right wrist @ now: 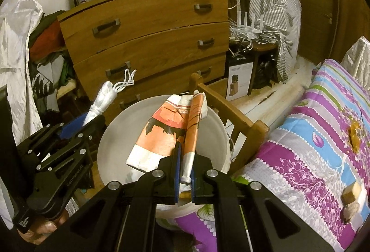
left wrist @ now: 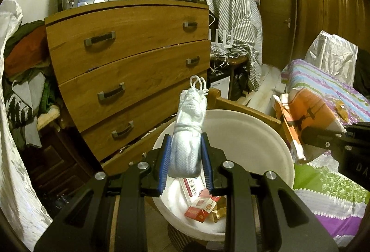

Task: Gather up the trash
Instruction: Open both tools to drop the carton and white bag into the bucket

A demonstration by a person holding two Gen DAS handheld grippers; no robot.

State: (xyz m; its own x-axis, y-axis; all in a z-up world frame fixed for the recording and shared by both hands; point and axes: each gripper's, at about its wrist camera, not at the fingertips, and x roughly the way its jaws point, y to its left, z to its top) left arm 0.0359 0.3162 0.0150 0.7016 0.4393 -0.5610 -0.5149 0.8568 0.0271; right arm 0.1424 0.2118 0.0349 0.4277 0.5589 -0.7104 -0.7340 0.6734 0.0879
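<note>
A white bin (left wrist: pixel 266 134) stands by the bed, with a red carton (left wrist: pixel 201 208) and other packaging lying in it. My left gripper (left wrist: pixel 186 148) is shut on a white rolled bundle (left wrist: pixel 189 136) with string loops, held upright above the bin's left side. In the right wrist view that bundle (right wrist: pixel 101 99) sticks up from the left gripper (right wrist: pixel 81 123) at the bin's (right wrist: pixel 111 141) left edge. My right gripper (right wrist: pixel 185 159) is shut on an orange and white paper bag (right wrist: pixel 166 132), which hangs over the bin's opening. The same bag (left wrist: pixel 298 118) shows at the right in the left wrist view.
A wooden chest of drawers (left wrist: pixel 129 60) stands just behind the bin, a wooden bed frame (right wrist: pixel 231 113) to its right. A patterned bedspread (right wrist: pixel 312 136) holds small scraps (right wrist: pixel 353 132). Piled clothes (left wrist: pixel 25 62) and white plastic (left wrist: pixel 9 113) fill the left. A striped cloth (left wrist: pixel 235 21) drapes behind.
</note>
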